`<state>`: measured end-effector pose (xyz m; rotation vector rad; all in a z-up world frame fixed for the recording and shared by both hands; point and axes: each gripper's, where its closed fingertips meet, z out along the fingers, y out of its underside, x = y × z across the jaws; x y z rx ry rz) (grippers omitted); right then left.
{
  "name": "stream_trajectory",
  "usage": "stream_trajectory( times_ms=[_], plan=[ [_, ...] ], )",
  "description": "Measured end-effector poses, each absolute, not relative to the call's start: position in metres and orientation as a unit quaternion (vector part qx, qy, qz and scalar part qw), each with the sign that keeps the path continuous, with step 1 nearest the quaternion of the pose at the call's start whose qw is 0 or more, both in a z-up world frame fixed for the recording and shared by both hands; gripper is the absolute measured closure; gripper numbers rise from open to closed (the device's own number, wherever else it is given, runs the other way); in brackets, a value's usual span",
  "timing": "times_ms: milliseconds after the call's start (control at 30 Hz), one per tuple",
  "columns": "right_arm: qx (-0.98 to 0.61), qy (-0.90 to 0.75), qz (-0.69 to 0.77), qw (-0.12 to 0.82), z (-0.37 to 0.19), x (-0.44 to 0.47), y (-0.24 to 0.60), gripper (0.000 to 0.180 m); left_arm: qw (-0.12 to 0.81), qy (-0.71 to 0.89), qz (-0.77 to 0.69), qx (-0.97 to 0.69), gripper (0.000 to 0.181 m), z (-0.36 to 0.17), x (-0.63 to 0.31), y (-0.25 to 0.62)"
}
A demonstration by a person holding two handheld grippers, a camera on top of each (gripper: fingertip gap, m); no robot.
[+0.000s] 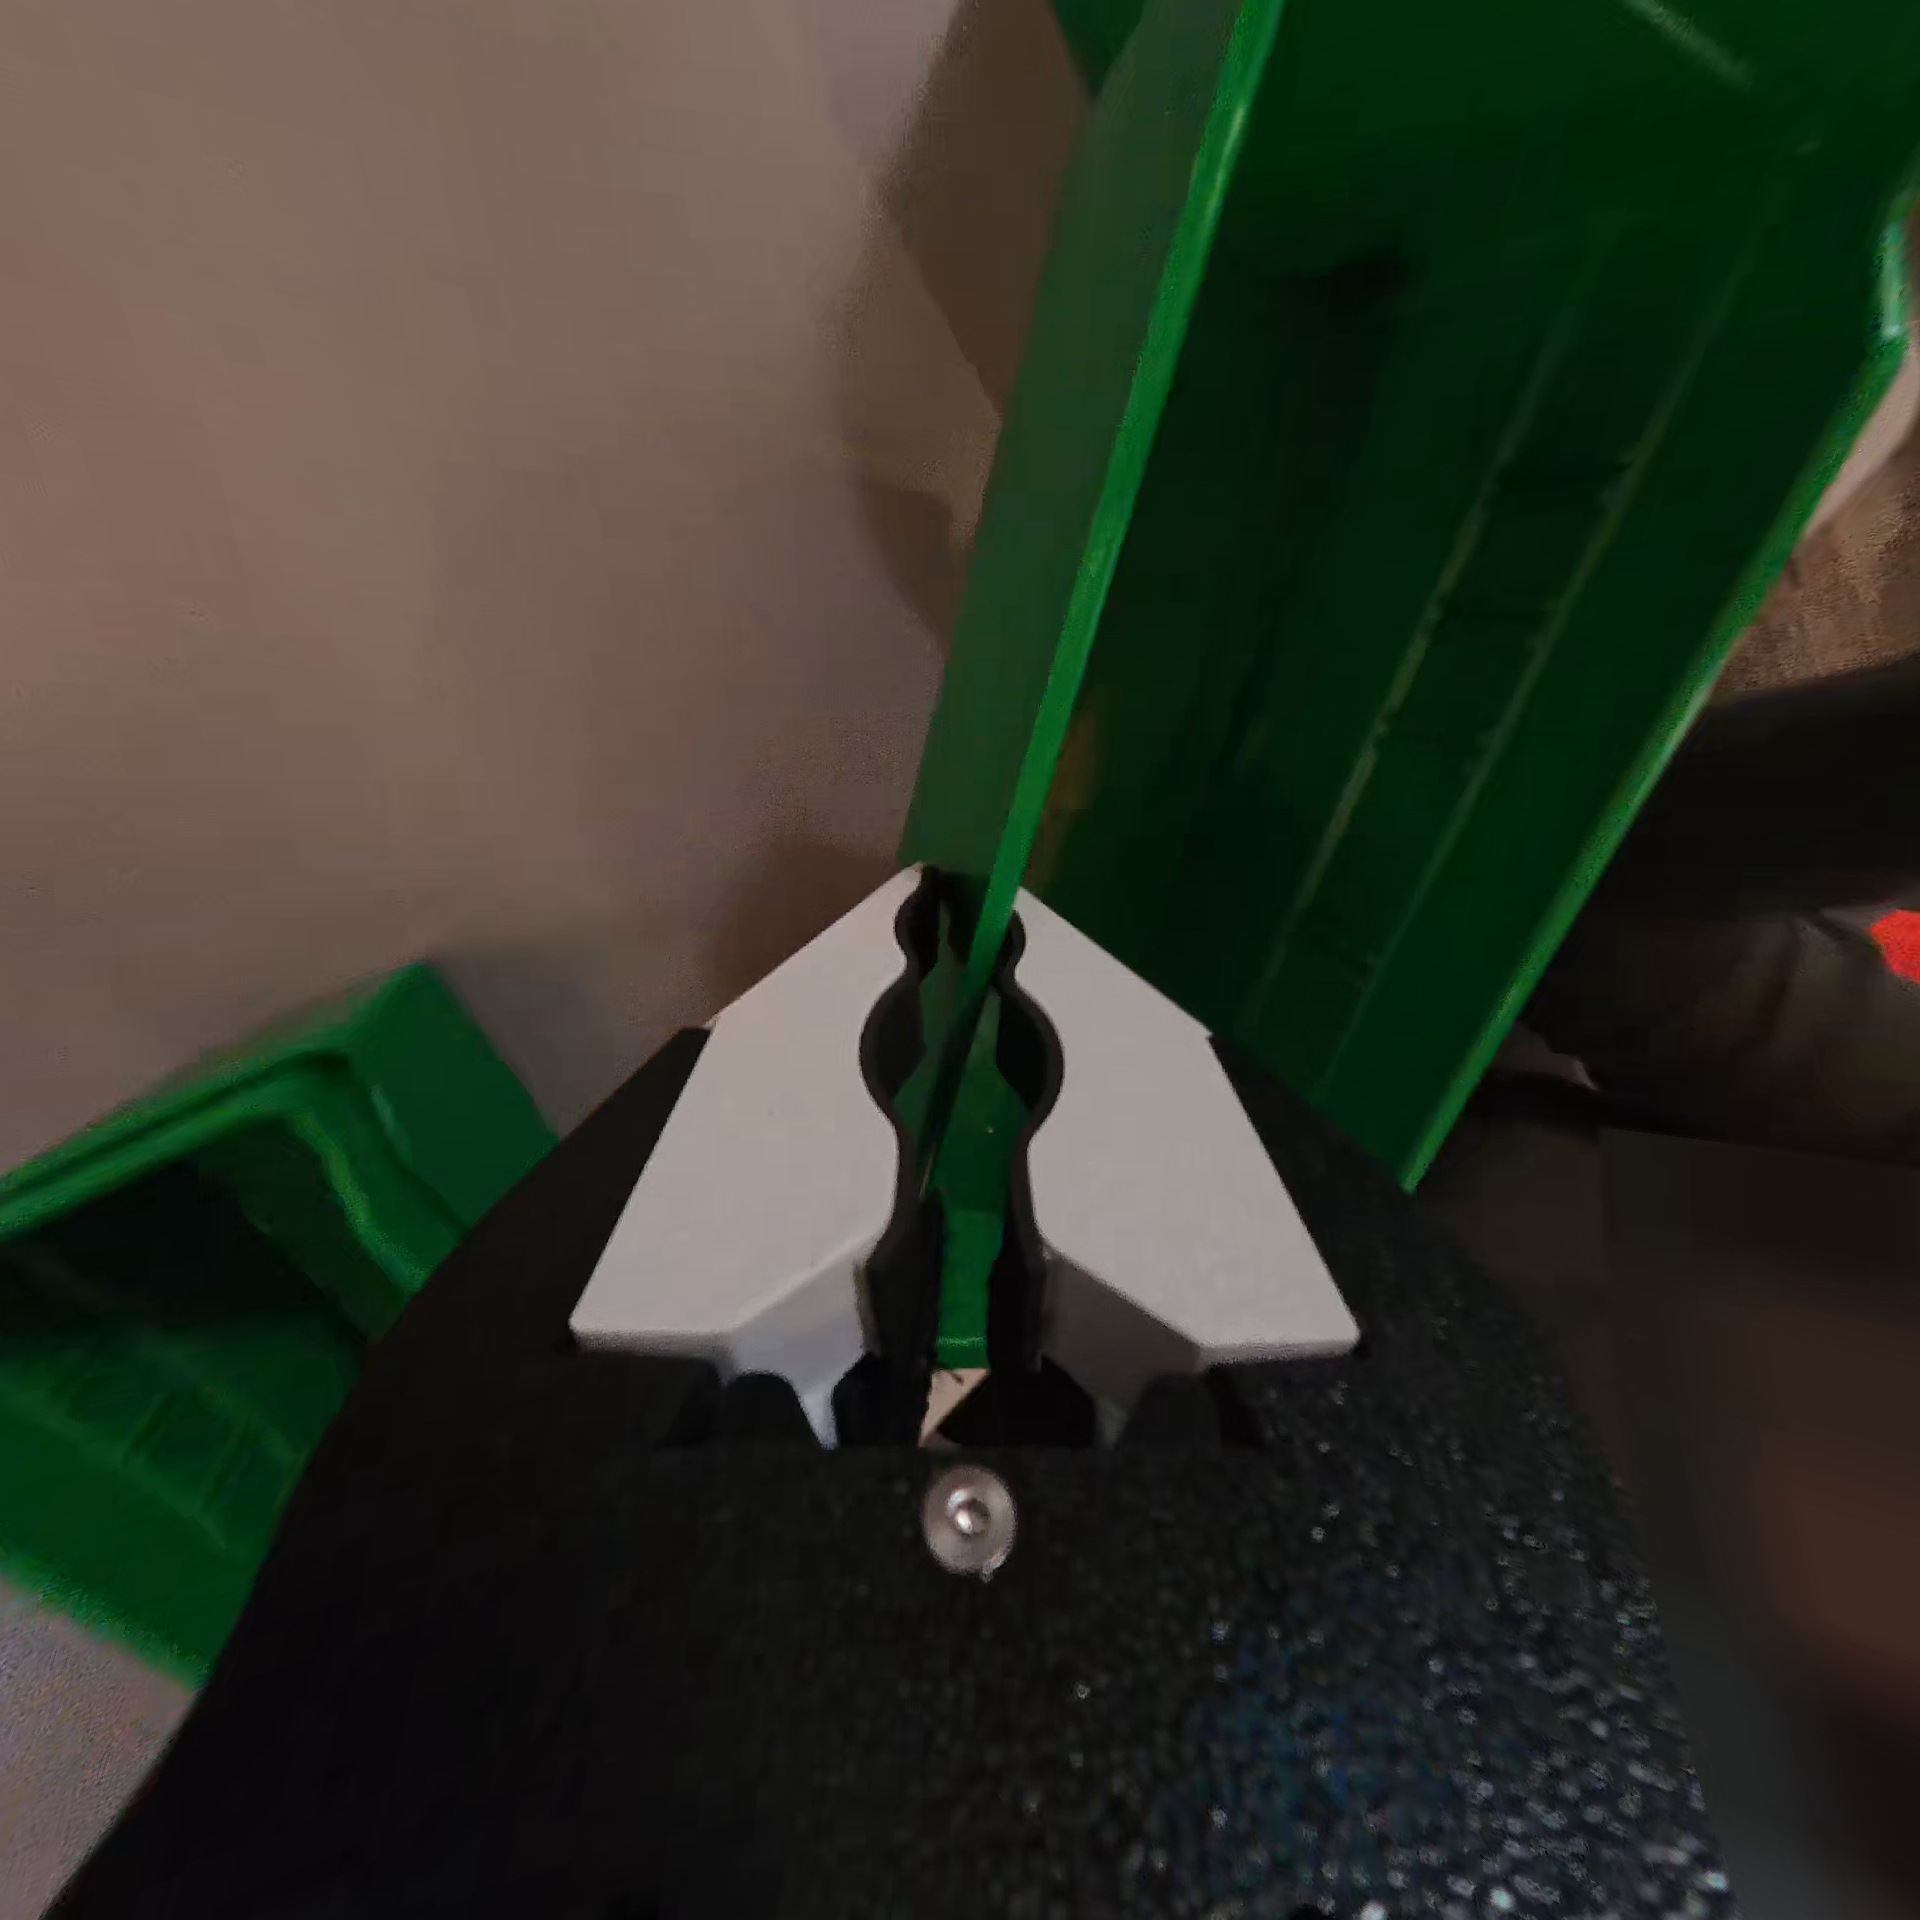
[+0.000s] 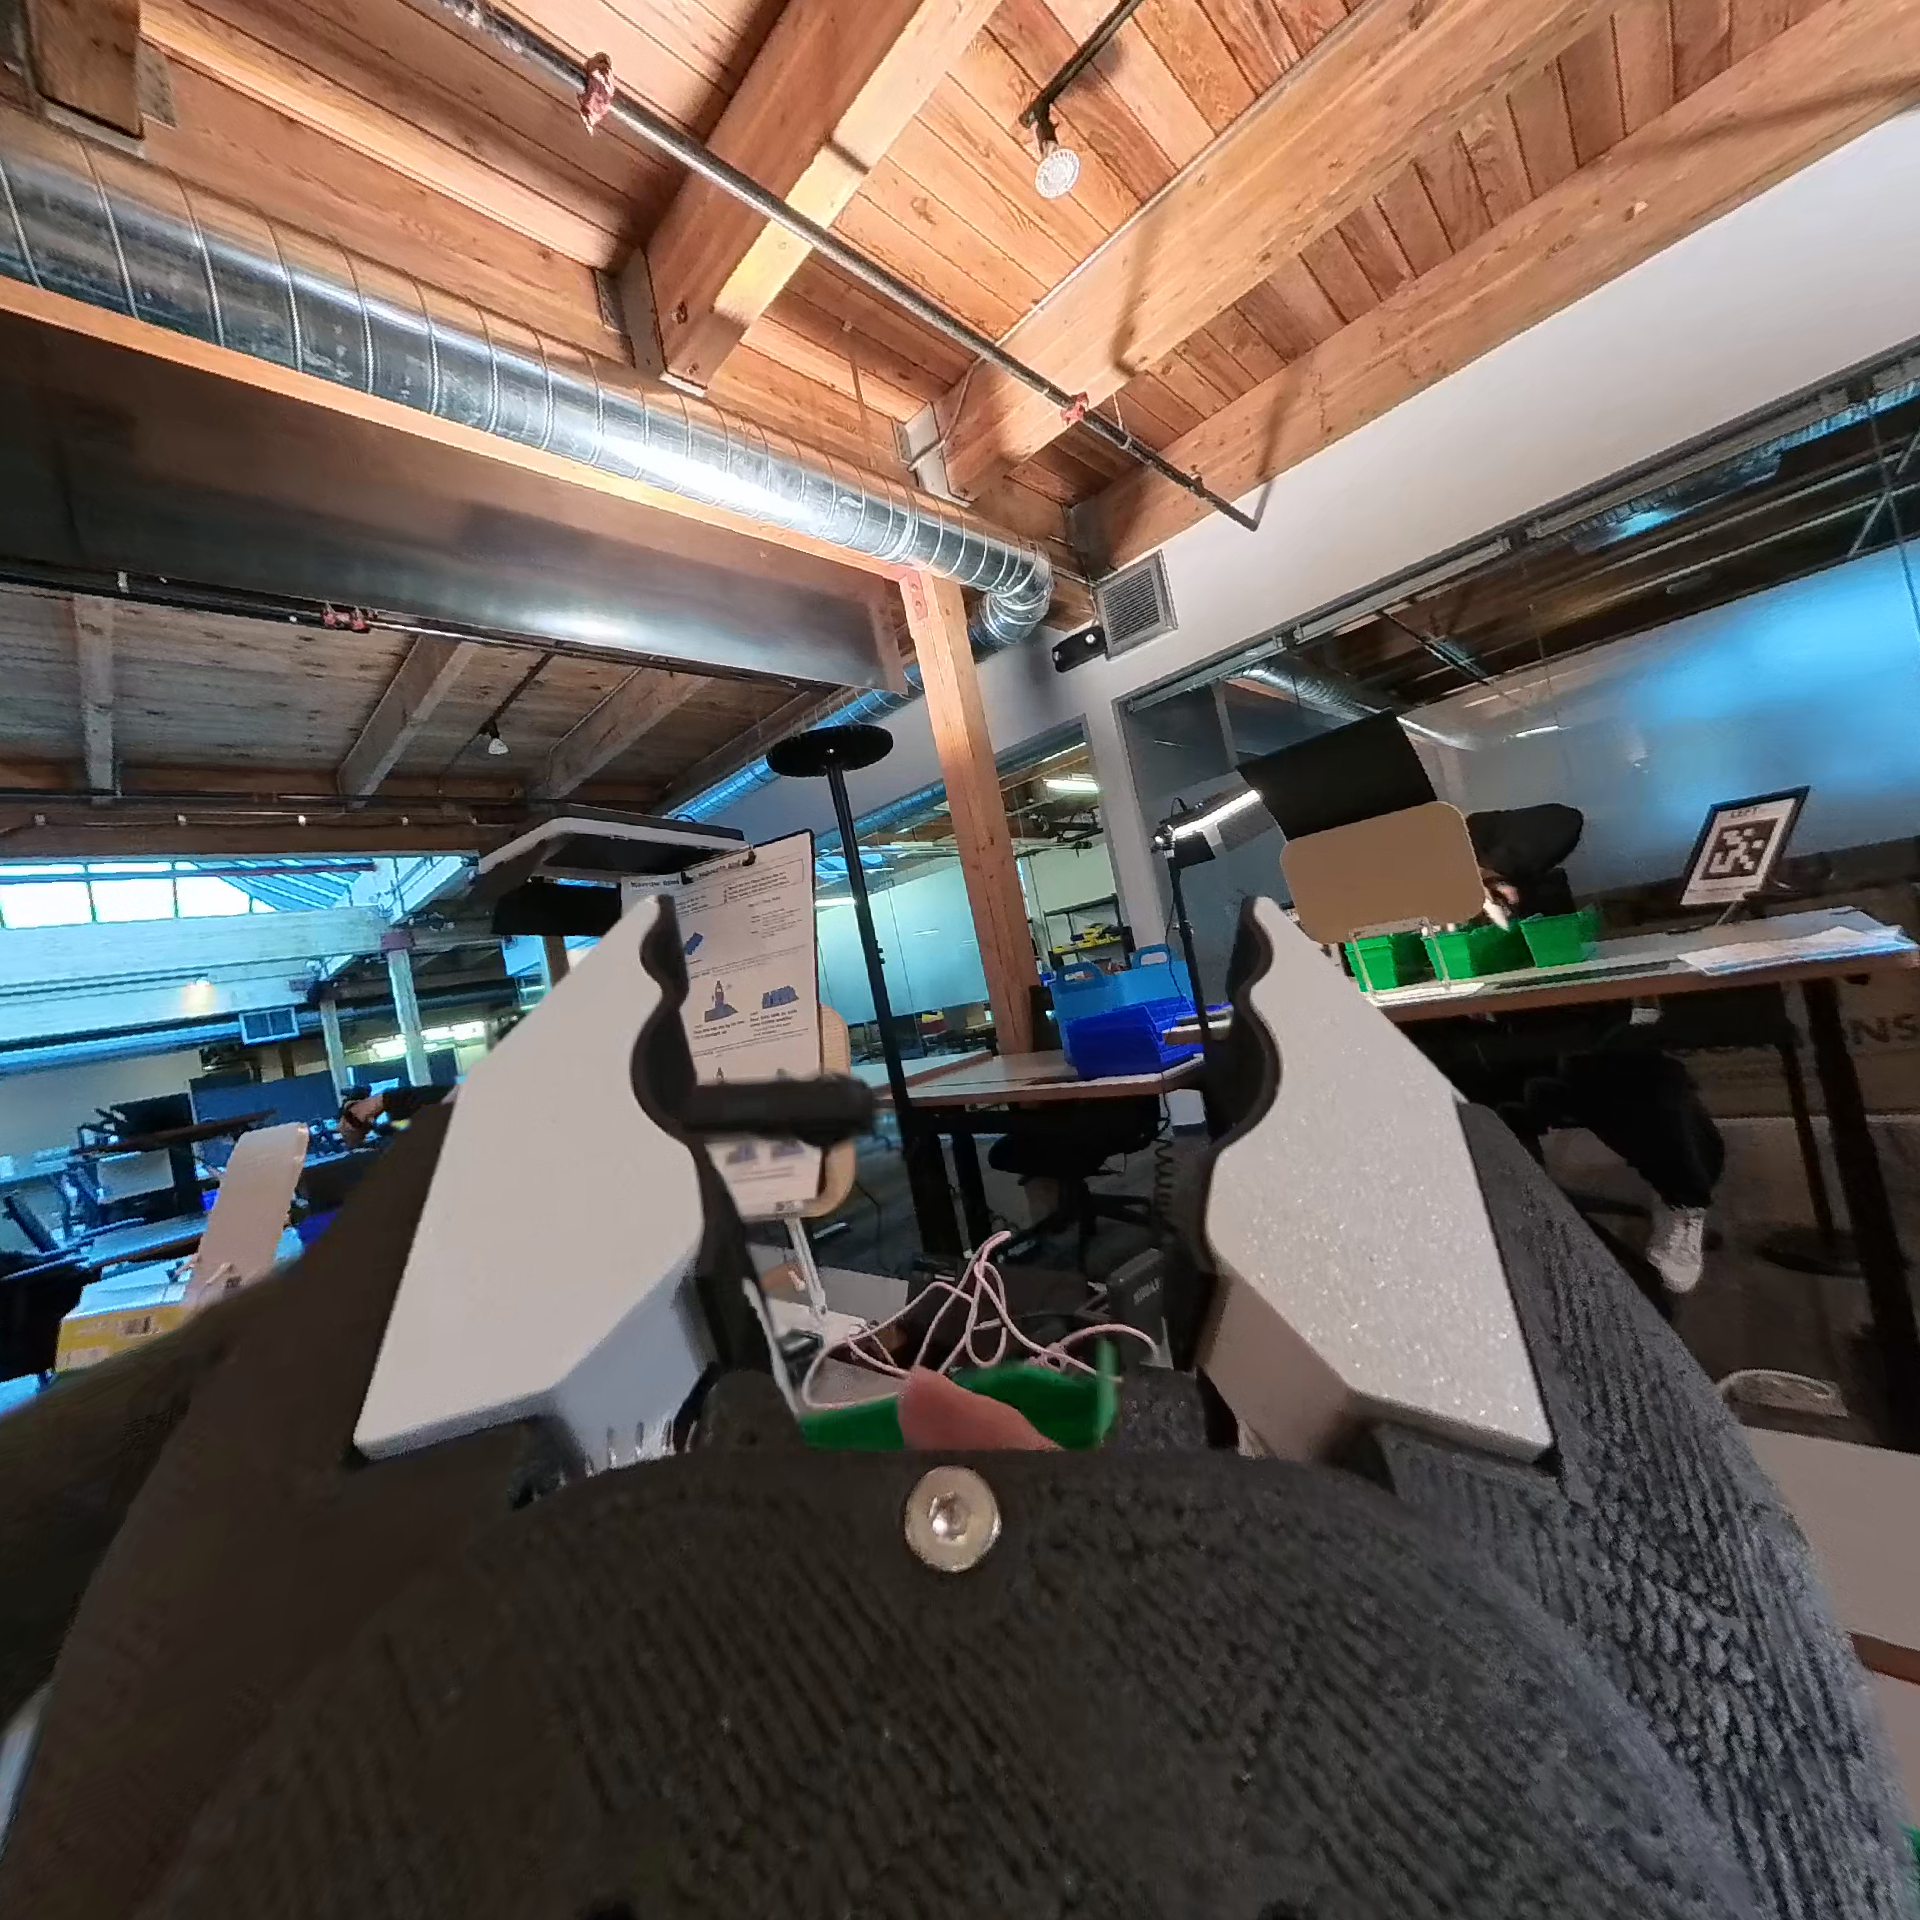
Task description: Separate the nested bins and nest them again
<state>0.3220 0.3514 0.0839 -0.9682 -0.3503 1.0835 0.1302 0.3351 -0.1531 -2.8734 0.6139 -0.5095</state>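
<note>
A: Between the closed grey fingers of the left gripper, the thin wall of a green bin is pinched; the bin is held lifted and runs off toward one o'clock, its ribbed inside shown.

B: And the other bin?

A: A second green bin is seen at eight o'clock on the pale counter, well apart from the held one. The separating is judged done, the re-nesting not yet.

B: What is held by the right gripper?

A: Nothing. Its jaws are spread wide and are aimed up at the room and the wooden ceiling. Only a sliver of green plastic is glimpsed at six o'clock below it; which bin that is cannot be told.

B: What could go wrong?

A: The bin is gripped by one wall only, so it may be swung or slipped out by its own weight. If it is lowered tilted, its rim could be caught on the lower bin, which, left unsteadied, might be pushed across the counter.
</note>
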Motion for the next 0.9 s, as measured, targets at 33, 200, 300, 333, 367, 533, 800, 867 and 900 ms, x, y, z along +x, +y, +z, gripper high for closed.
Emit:
stream_trajectory(
  times_ms=[33, 200, 300, 333, 367, 533, 800, 867, 900],
  plan=[
    [-0.442, -0.160, 0.490, 0.734, 0.083, 0.322, 0.352, 0.076, 0.091, 0.202, -0.172, -0.960, 0.175, -0.138, 0.123, 0.328],
    [-0.451, -0.154, 0.483, 0.734, 0.081, 0.322, 0.356, 0.075, 0.140, 0.162, -0.143, -0.966, 0.177, -0.073, 0.056, 0.297],
    [-0.451, -0.150, 0.480, 0.737, 0.080, 0.326, 0.358, 0.075, 0.146, 0.115, -0.116, -0.976, 0.178, -0.052, 0.006, 0.272],
    [-0.450, -0.147, 0.480, 0.739, 0.081, 0.327, 0.358, 0.075, 0.146, 0.095, -0.108, -0.979, 0.178, -0.050, -0.011, 0.264],
    [-0.449, -0.144, 0.480, 0.740, 0.081, 0.329, 0.358, 0.075, 0.143, 0.074, -0.101, -0.982, 0.178, -0.050, -0.027, 0.255],
    [-0.456, -0.136, 0.481, 0.736, 0.077, 0.330, 0.367, 0.075, 0.112, -0.001, -0.085, -0.990, 0.177, -0.074, -0.082, 0.217],
    [-0.462, -0.138, 0.486, 0.729, 0.075, 0.327, 0.369, 0.076, 0.066, -0.031, -0.070, -0.995, 0.178, -0.125, -0.105, 0.202],
    [-0.462, -0.141, 0.485, 0.729, 0.075, 0.324, 0.368, 0.075, 0.066, -0.033, -0.061, -0.995, 0.179, -0.130, -0.108, 0.206],
    [-0.463, -0.142, 0.485, 0.728, 0.075, 0.323, 0.368, 0.075, 0.067, -0.032, -0.061, -0.995, 0.179, -0.131, -0.108, 0.208]
  ],
)
